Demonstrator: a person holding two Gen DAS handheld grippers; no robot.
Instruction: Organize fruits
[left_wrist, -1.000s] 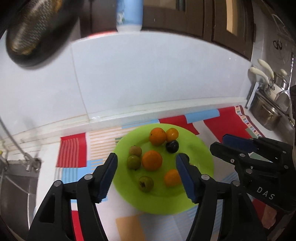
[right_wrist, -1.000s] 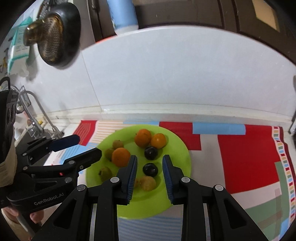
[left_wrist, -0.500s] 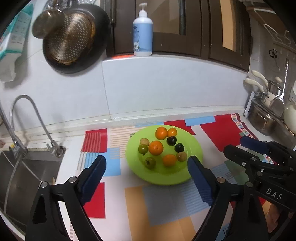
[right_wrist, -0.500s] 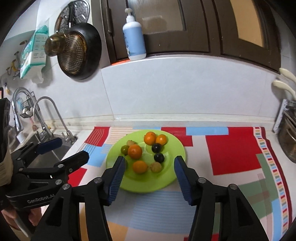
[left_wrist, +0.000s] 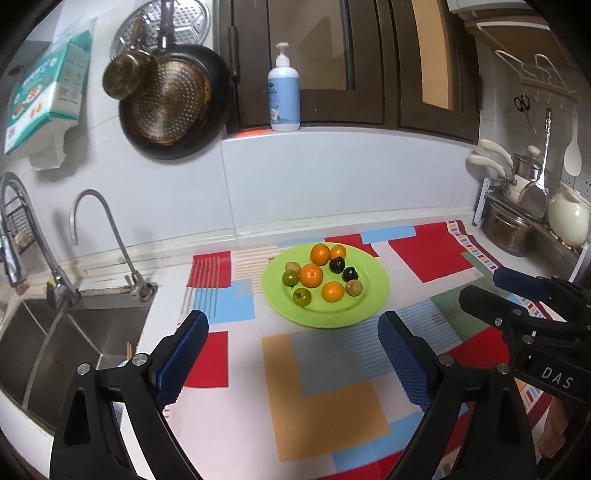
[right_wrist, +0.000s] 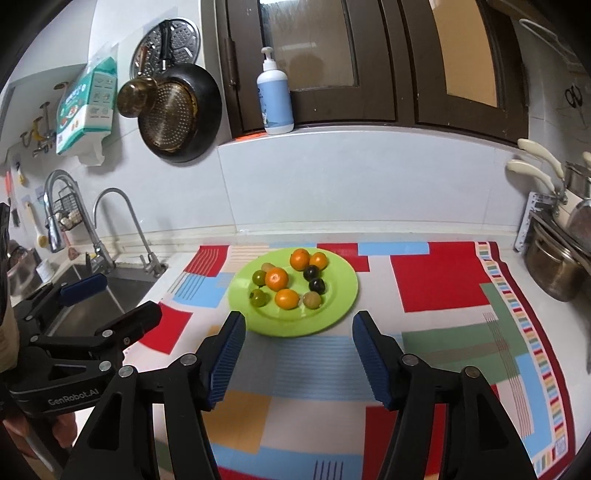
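Note:
A lime green plate (left_wrist: 373, 291) (right_wrist: 340, 295) sits on a patchwork mat in the middle of the counter. It holds several fruits: oranges (left_wrist: 311, 275) (right_wrist: 276, 278), two dark plums (left_wrist: 337, 264) (right_wrist: 317, 285), small green fruits (left_wrist: 301, 296) (right_wrist: 259, 298) and brownish ones (left_wrist: 354, 287) (right_wrist: 312, 300). My left gripper (left_wrist: 293, 354) is open and empty, well in front of the plate. My right gripper (right_wrist: 298, 352) is open and empty, also in front of the plate. Each gripper shows at the edge of the other's view.
A steel sink (left_wrist: 55, 339) with two taps (left_wrist: 110, 236) lies at the left. Pots and a kettle (left_wrist: 517, 229) stand at the right. A soap bottle (left_wrist: 283, 99) stands on the ledge behind. A pan (left_wrist: 173, 107) hangs on the wall.
Both grippers have pulled back and up from the plate. The right gripper's jaws, nearly closed around a fruit a second ago, have opened wide. The left jaws have also widened.

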